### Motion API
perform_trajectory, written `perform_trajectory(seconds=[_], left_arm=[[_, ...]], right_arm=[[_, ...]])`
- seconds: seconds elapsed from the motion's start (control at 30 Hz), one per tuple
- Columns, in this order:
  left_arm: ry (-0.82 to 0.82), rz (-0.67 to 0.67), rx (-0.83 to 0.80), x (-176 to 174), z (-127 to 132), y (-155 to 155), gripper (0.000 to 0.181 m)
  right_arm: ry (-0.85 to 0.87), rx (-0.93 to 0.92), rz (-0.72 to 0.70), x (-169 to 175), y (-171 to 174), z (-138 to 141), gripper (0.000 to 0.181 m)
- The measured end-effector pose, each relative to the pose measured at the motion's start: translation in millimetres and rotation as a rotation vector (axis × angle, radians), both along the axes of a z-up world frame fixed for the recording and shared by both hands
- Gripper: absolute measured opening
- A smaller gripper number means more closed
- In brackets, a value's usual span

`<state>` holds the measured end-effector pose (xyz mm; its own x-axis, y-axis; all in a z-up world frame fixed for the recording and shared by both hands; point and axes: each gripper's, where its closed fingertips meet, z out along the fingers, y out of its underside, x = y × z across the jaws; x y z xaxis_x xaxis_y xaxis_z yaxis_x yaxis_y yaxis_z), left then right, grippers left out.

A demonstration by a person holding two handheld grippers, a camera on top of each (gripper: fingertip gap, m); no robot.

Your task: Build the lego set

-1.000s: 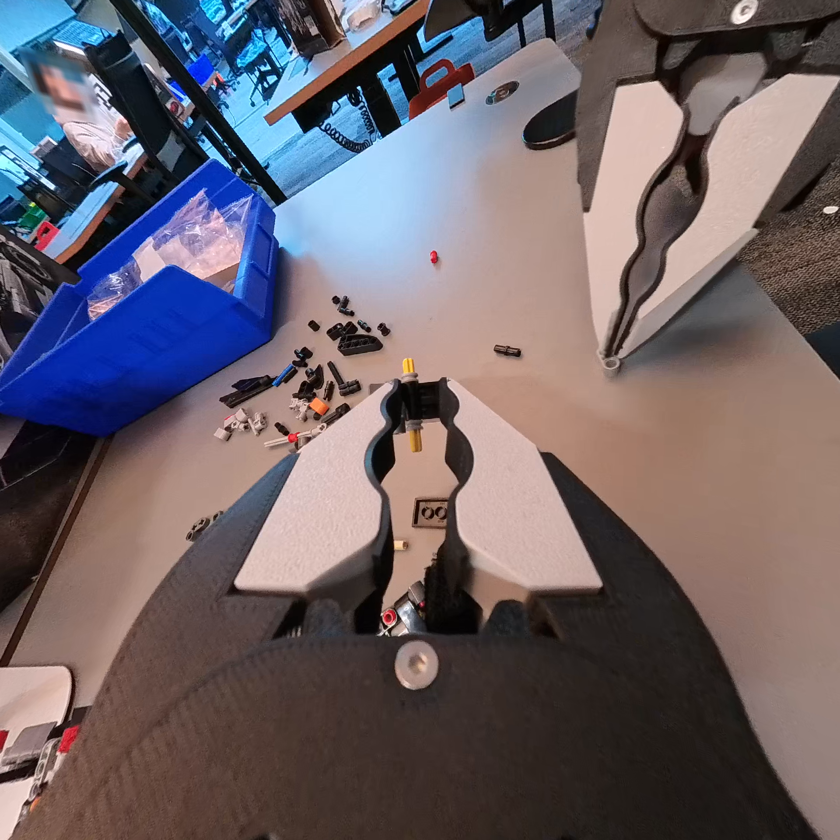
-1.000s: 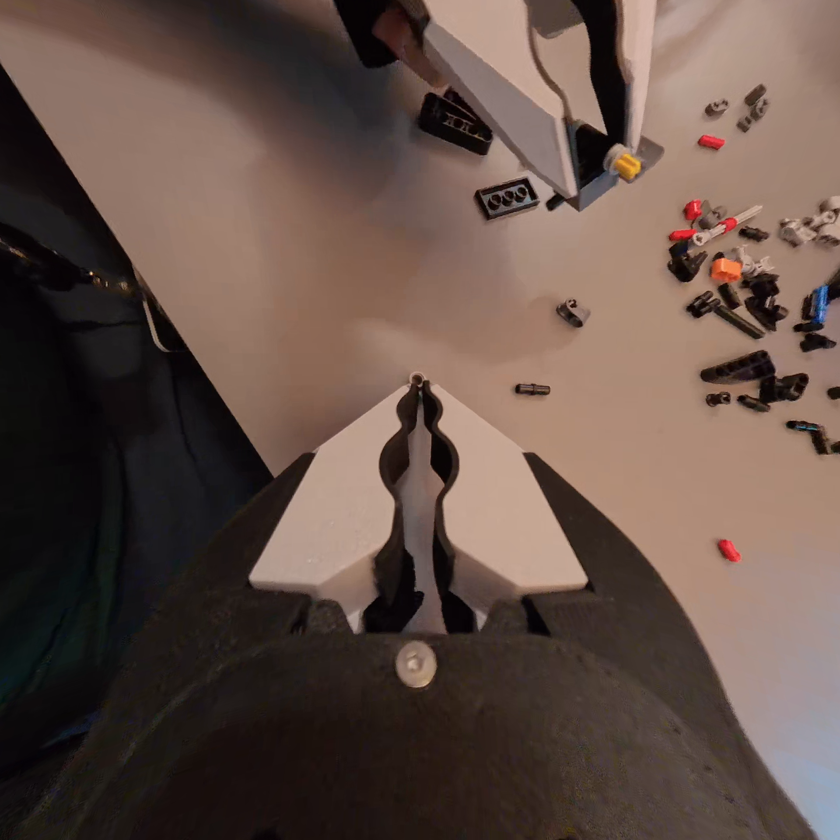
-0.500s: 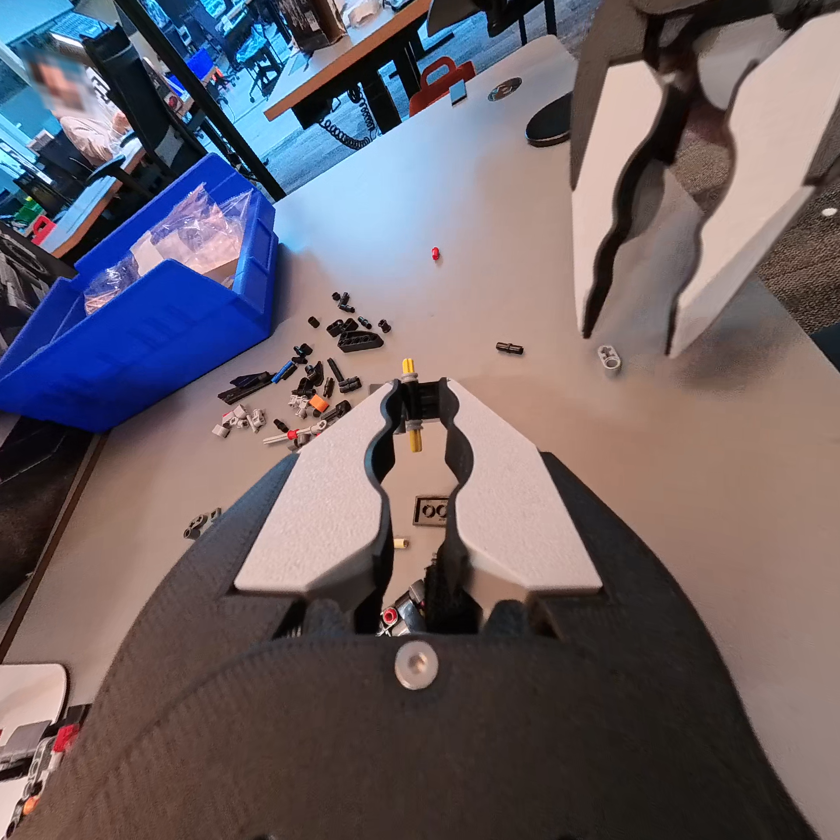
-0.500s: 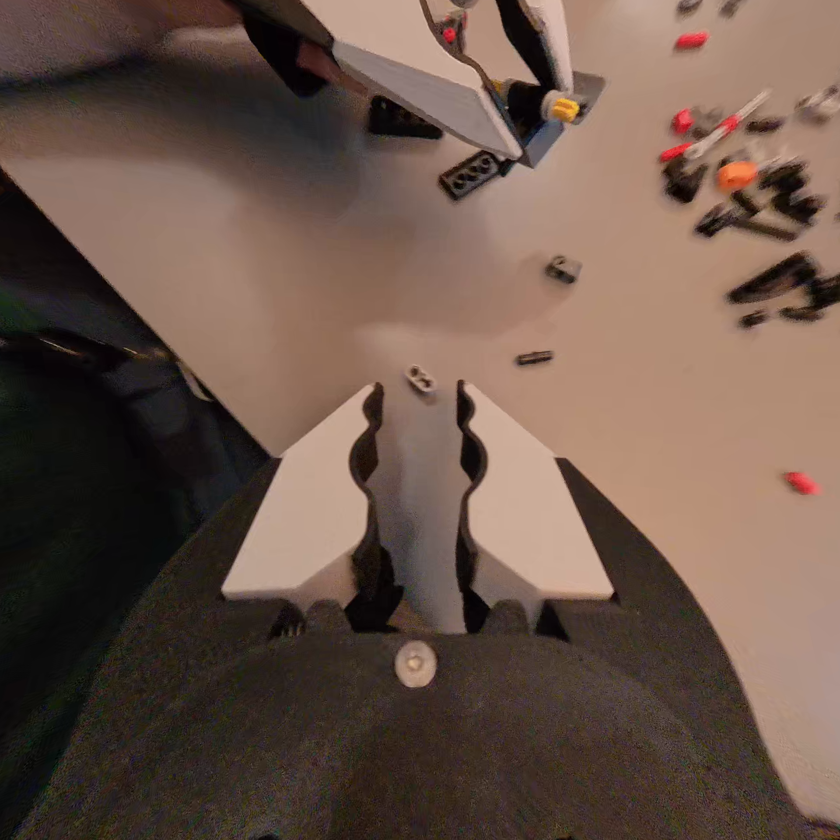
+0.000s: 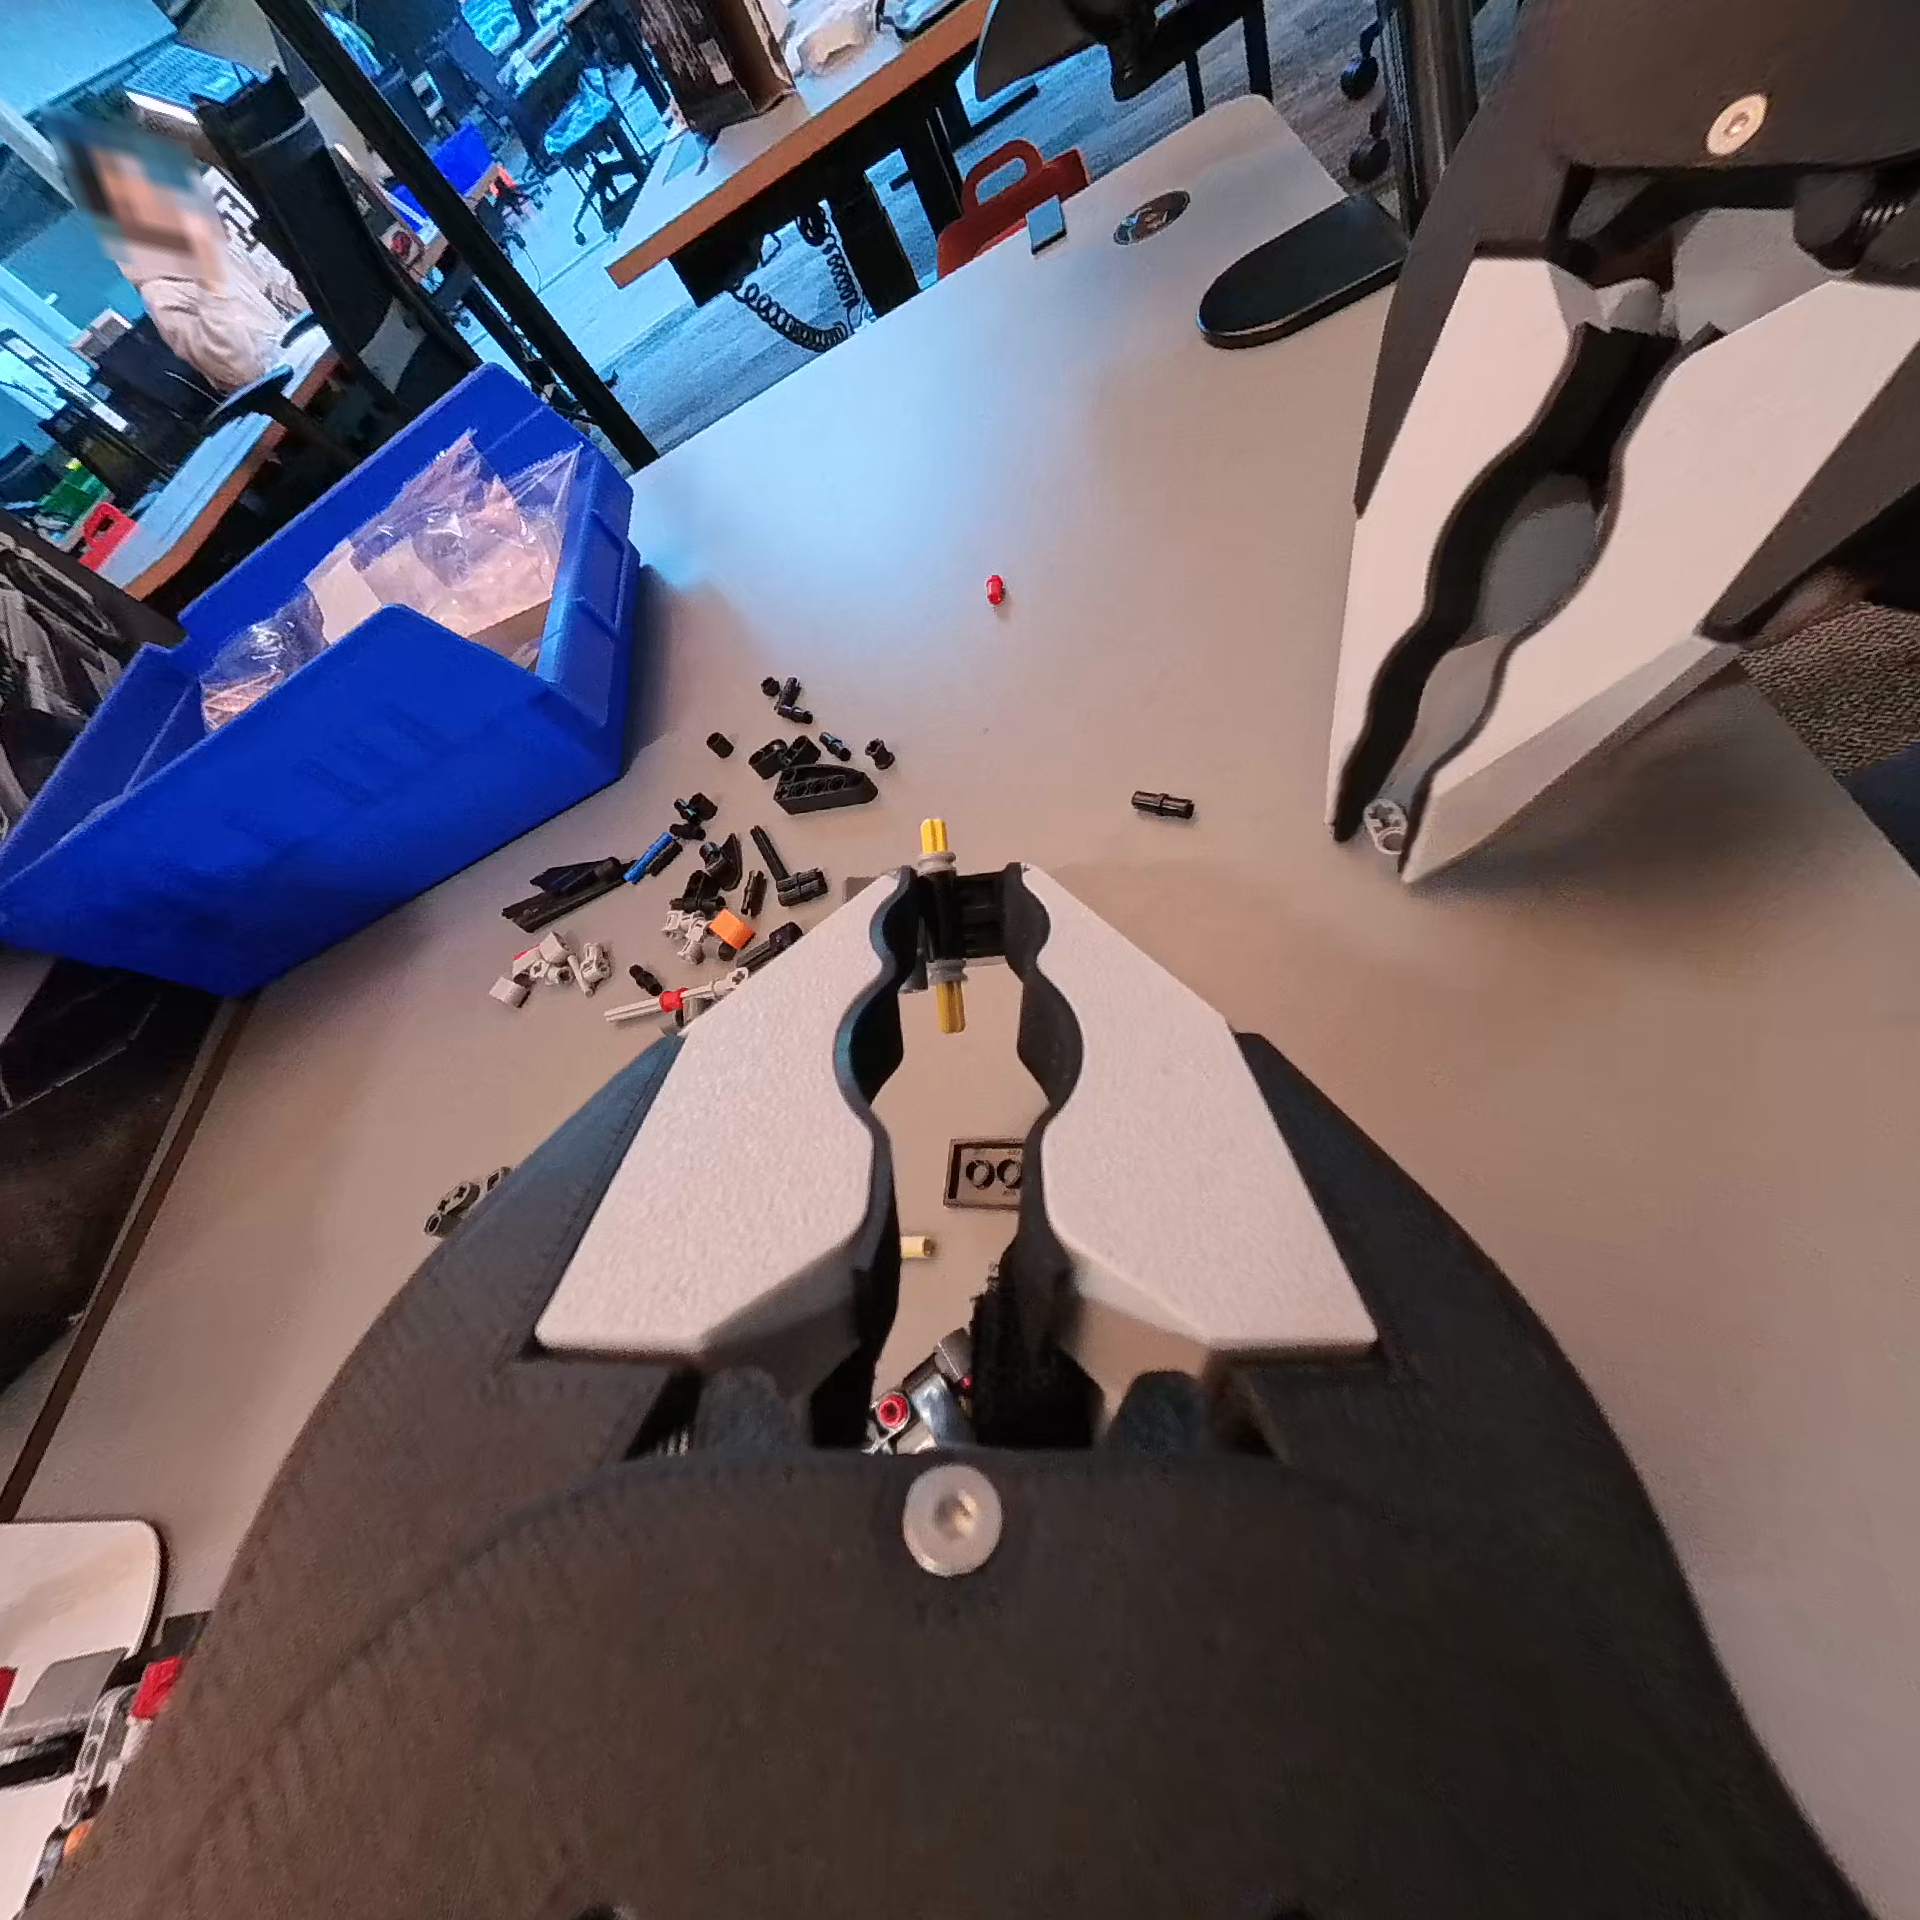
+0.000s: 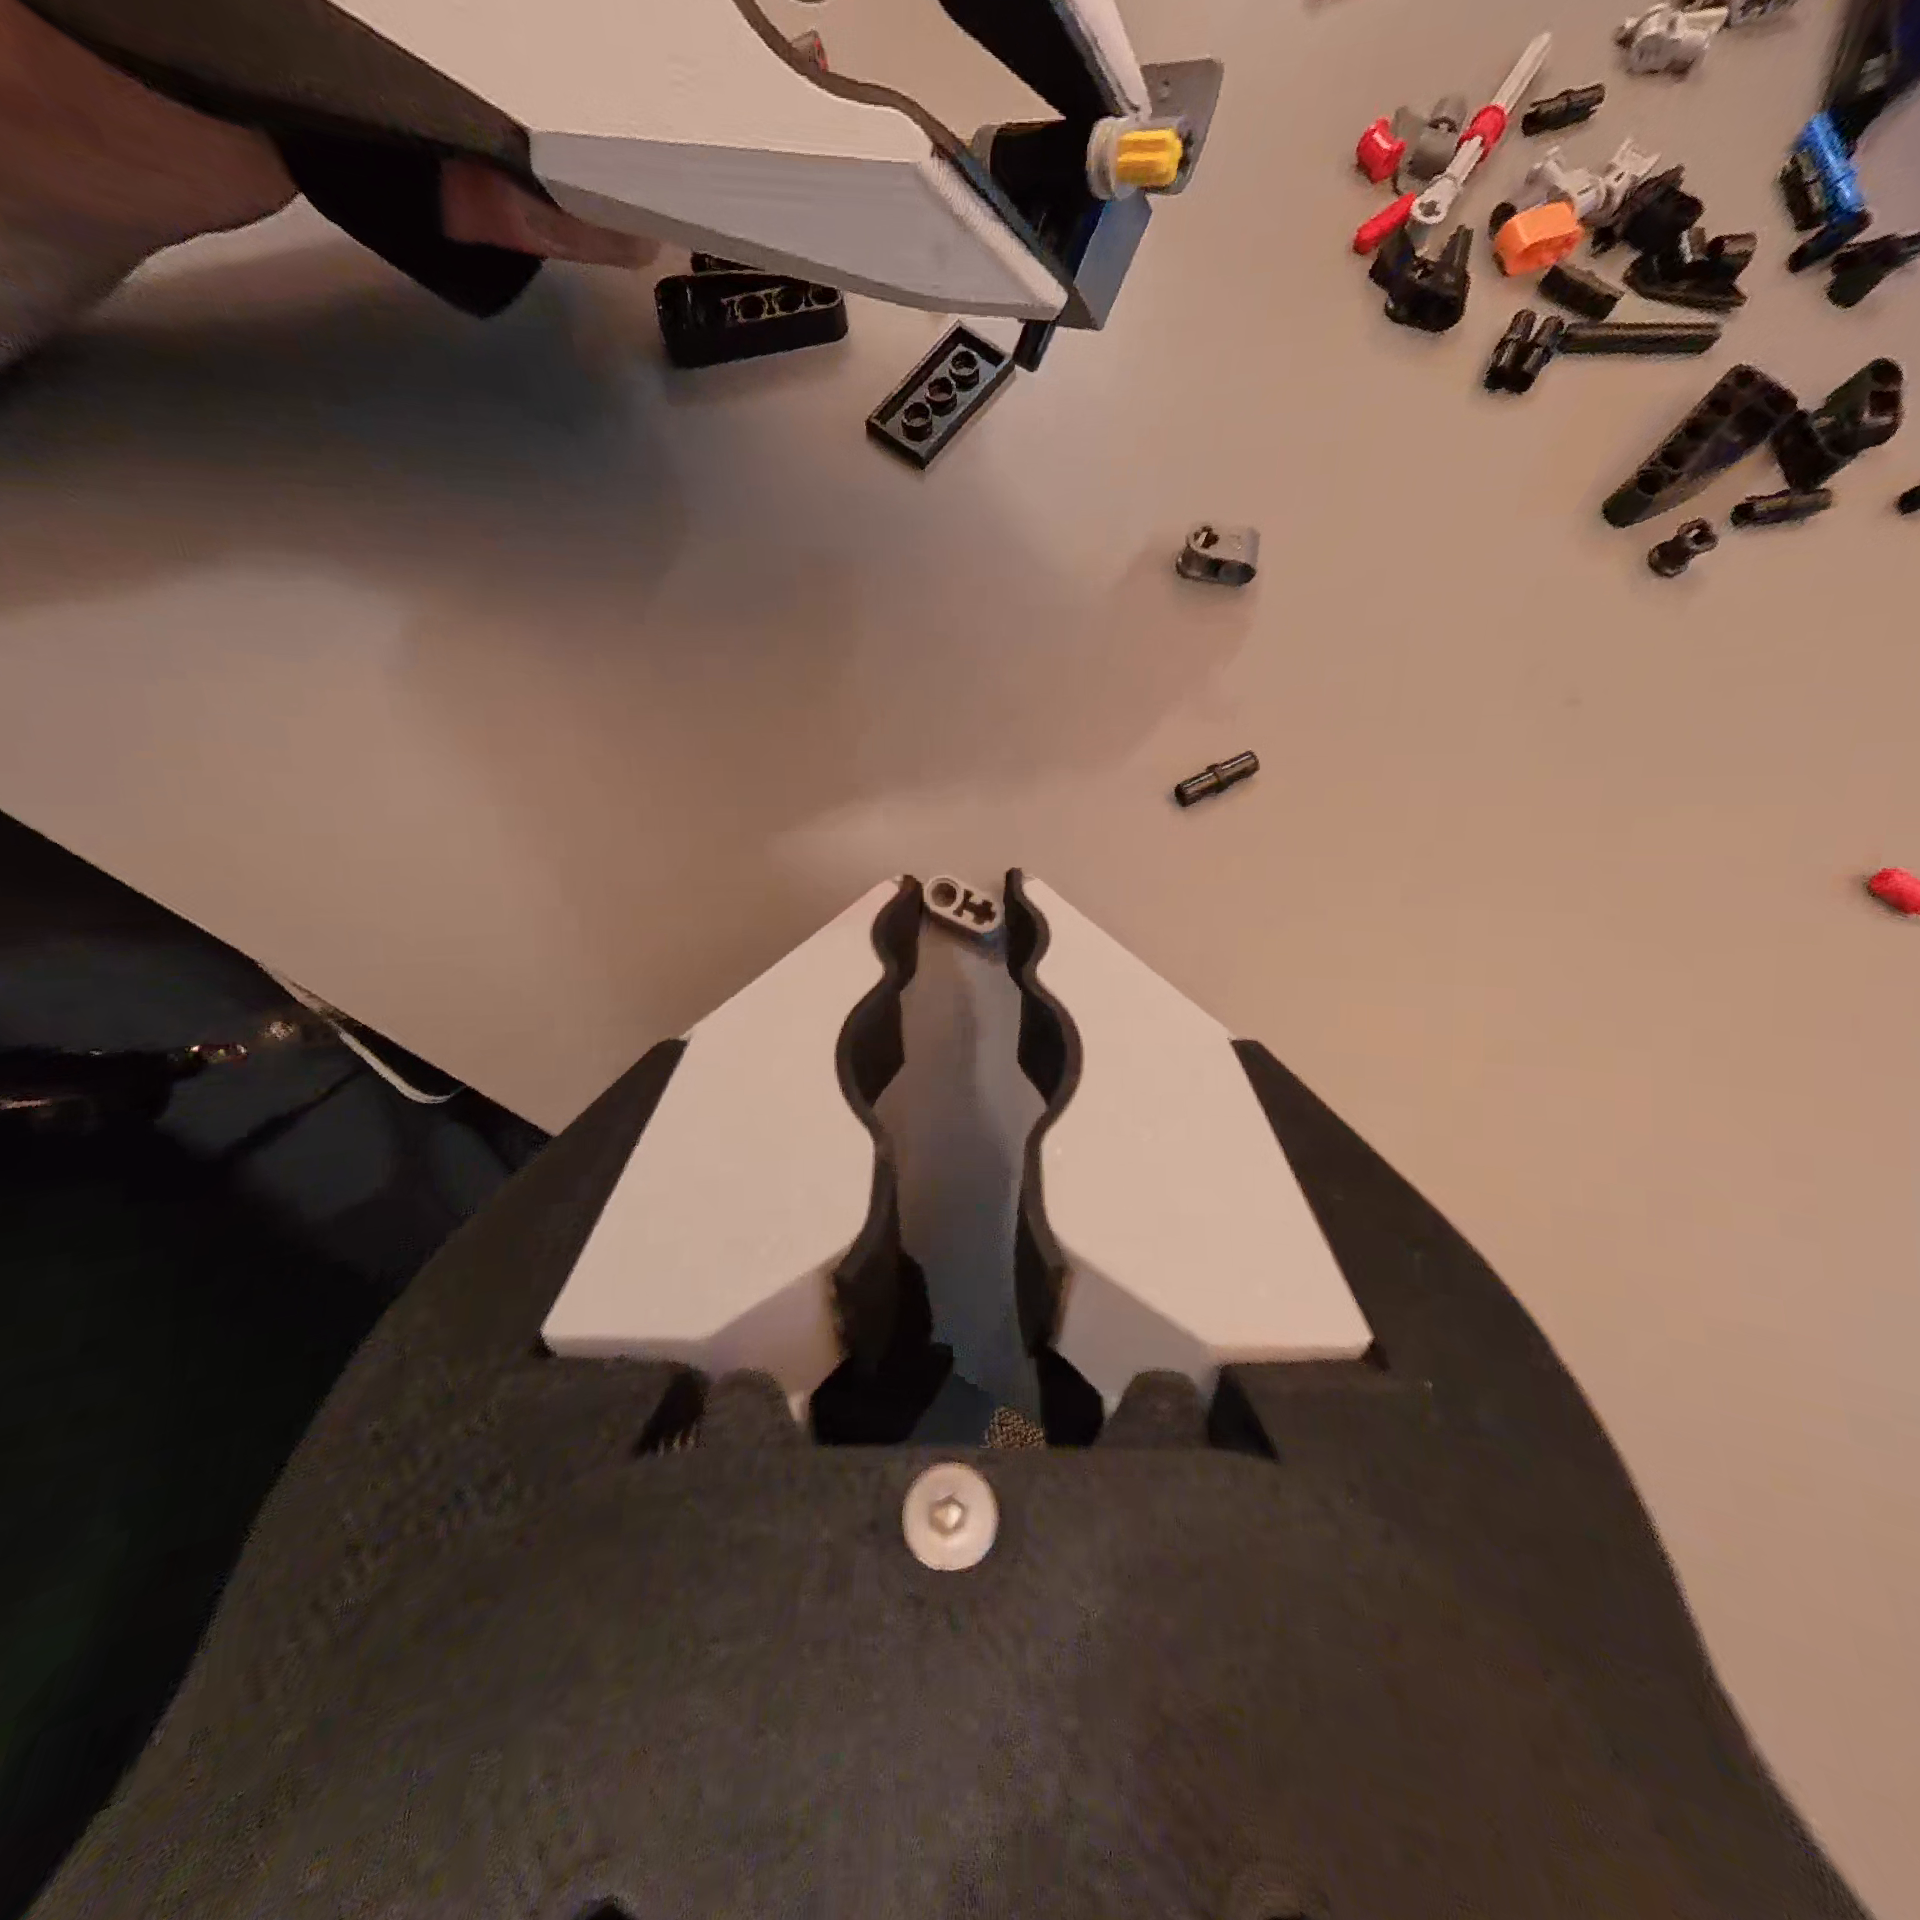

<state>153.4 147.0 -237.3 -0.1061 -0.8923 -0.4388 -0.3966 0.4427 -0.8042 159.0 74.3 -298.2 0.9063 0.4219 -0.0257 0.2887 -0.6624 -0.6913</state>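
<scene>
My left gripper (image 5: 961,883) is shut on a small black and grey lego assembly (image 5: 971,909) with a yellow axle (image 5: 948,1003) through it, held above the grey table (image 5: 1455,1091). It also shows at the top of the right wrist view (image 6: 1112,208). My right gripper (image 6: 961,883) has its tips down on the table, closed around a small light grey connector (image 6: 966,906). In the left wrist view the right gripper (image 5: 1382,836) stands at the right with the grey connector (image 5: 1387,821) between its tips.
A blue bin (image 5: 312,748) holding plastic bags stands at the left. A pile of loose pieces (image 5: 727,883) lies beside it. A black pin (image 6: 1216,777), a grey connector (image 6: 1218,553), a black plate (image 6: 940,395) and a black beam (image 6: 748,312) lie between the grippers. The table edge (image 6: 312,997) is near. The black plate (image 6: 940,395) sits 7 centimeters or so from the ends of my left fingers.
My right gripper opened, leaving the grey connector flat on the table, then came down and closed on it again. My left gripper has held still with its assembly.
</scene>
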Motion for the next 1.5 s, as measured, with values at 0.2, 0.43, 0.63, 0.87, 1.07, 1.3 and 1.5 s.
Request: perform_trajectory(seconds=[0.2, 0.43, 0.63, 0.87, 1.07, 1.3, 1.5], left_arm=[[0.005, 0.003, -0.003, -0.1, -1.3, 0.6, 0.014], [0.002, 0.005, -0.014, -0.2, -1.4, 0.7, 0.014], [0.001, 0.001, -0.014, -0.6, -0.7, -0.8, 0.014], [0.003, 0.007, -0.009, -1.4, -0.1, -0.2, 0.014], [0.004, 0.01, -0.012, -2.1, -0.4, 0.6, 0.014], [0.006, 0.005, -0.017, -1.8, -1.0, -1.1, 0.014], [0.007, 0.007, -0.014, -2.3, -0.7, -0.7, 0.014]], right_arm=[[-0.009, 0.024, -0.016, 4.2, -4.0, 6.6, 0.027], [0.026, 0.006, -0.057, -1.3, -5.8, 0.8, 0.019], [0.007, 0.025, -0.025, -1.7, 1.5, 0.3, 0.013], [-0.007, 0.016, 0.241, -10.2, 6.9, 0.4, 0.013], [0.033, 0.032, 0.185, -3.5, 11.1, 11.2, 0.033], [0.001, 0.044, 0.012, 2.3, 13.9, 0.8, 0.025], [0.019, 0.023, 0.019, 4.2, 15.5, 0.4, 0.014]])
